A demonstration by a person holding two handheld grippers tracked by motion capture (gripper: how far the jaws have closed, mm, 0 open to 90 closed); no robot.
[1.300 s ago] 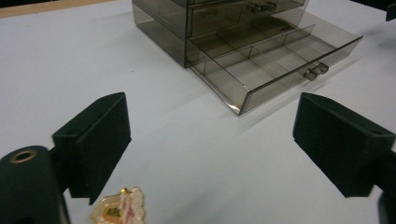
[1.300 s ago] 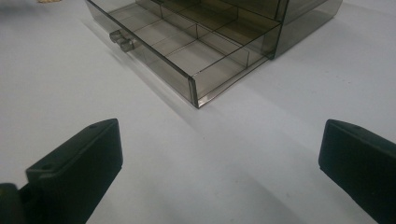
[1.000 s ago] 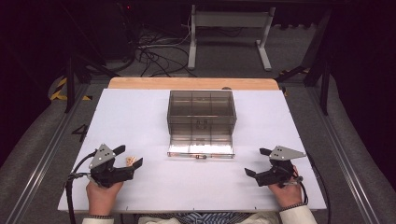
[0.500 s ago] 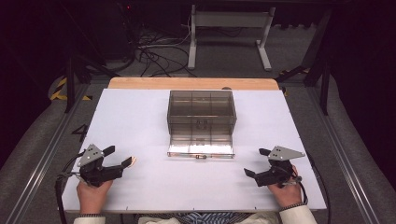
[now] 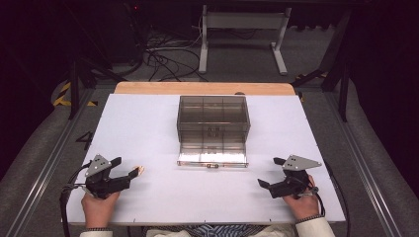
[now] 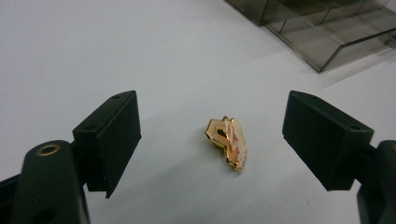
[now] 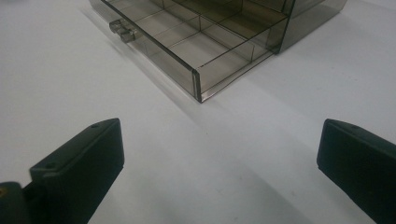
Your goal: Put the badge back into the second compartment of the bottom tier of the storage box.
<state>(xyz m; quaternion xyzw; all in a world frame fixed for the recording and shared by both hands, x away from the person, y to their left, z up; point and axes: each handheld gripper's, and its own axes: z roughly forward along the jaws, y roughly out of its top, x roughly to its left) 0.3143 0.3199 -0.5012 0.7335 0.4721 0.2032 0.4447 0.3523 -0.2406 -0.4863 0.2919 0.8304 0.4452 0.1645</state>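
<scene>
A small gold-coloured trinket (image 6: 227, 142) with a scalloped edge lies on the white table (image 5: 148, 128). My left gripper (image 6: 212, 116) is low over the table with the trinket between its black jaws, nearer the right-hand one, and neither pad touches it. The jaws have just been closing a little and stand open. From above, the trinket (image 5: 141, 170) lies just off the left gripper's (image 5: 126, 167) tips. My right gripper (image 5: 270, 172) rests open at the front right with nothing between its jaws (image 7: 219, 140).
A smoky transparent drawer box (image 5: 213, 116) stands mid-table. Its bottom drawer (image 5: 213, 153) is pulled out toward me, its divided compartments (image 7: 187, 42) holding nothing that I can see. A wooden strip (image 5: 205, 88) edges the table's far side. Cables trail off both grippers.
My left gripper has moved left and slightly down, so the trinket now lies at its jaw tips instead of beside its body. The right gripper has not moved.
</scene>
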